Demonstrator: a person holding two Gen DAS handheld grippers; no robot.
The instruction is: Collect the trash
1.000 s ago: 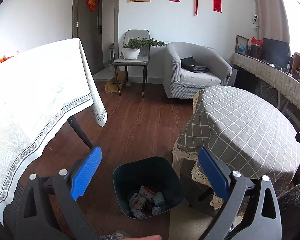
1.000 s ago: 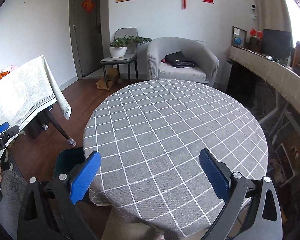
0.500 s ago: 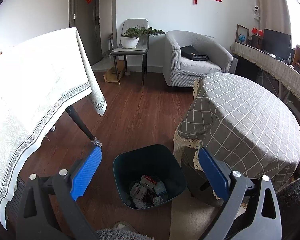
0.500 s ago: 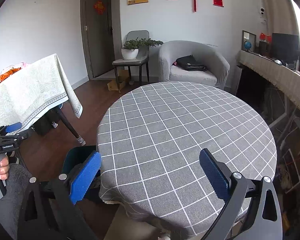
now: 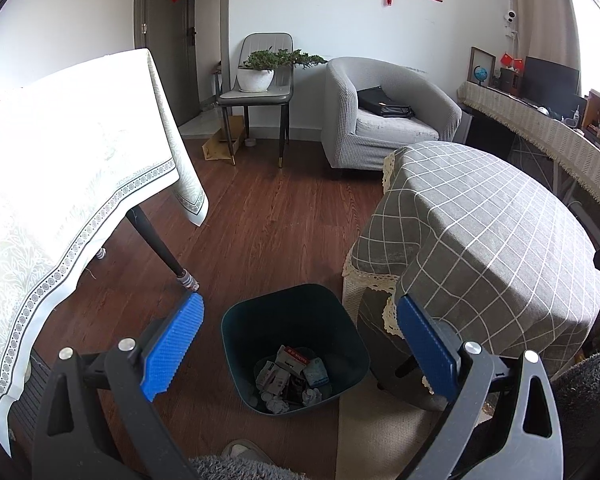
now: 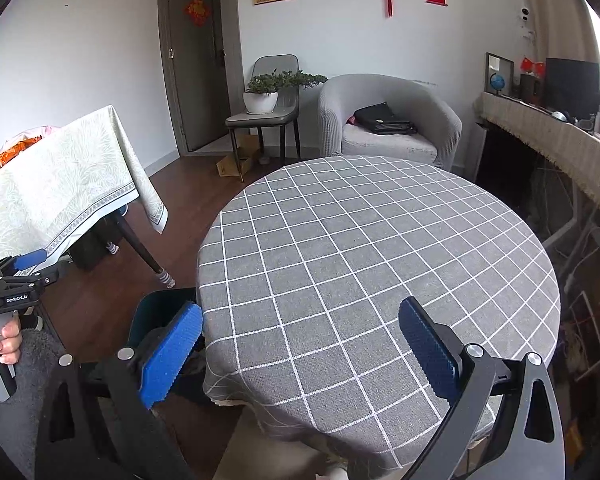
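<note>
A dark teal bin [image 5: 332,320] stands on the wood floor beside the round table, with crumpled paper and wrappers [image 5: 292,376] lying in its bottom. My left gripper [image 5: 300,348] hangs open above the bin, nothing between its blue pads. My right gripper [image 6: 300,352] is open over the near edge of the round table's grey checked cloth [image 6: 380,248], which is bare. In the right wrist view the bin [image 6: 156,312] peeks out at the table's left, and the left gripper [image 6: 16,276] shows at the far left, held by a hand.
A table with a pale patterned cloth [image 5: 60,168] stands on the left, its dark leg [image 5: 156,244] near the bin. Behind are a grey armchair [image 5: 380,120], a chair with a potted plant [image 5: 260,76], and a long sideboard [image 5: 540,128] on the right.
The left wrist view has tilted down and drawn back a little, so the bin sits higher in frame. The right gripper has shifted right, so the table sits further left.
</note>
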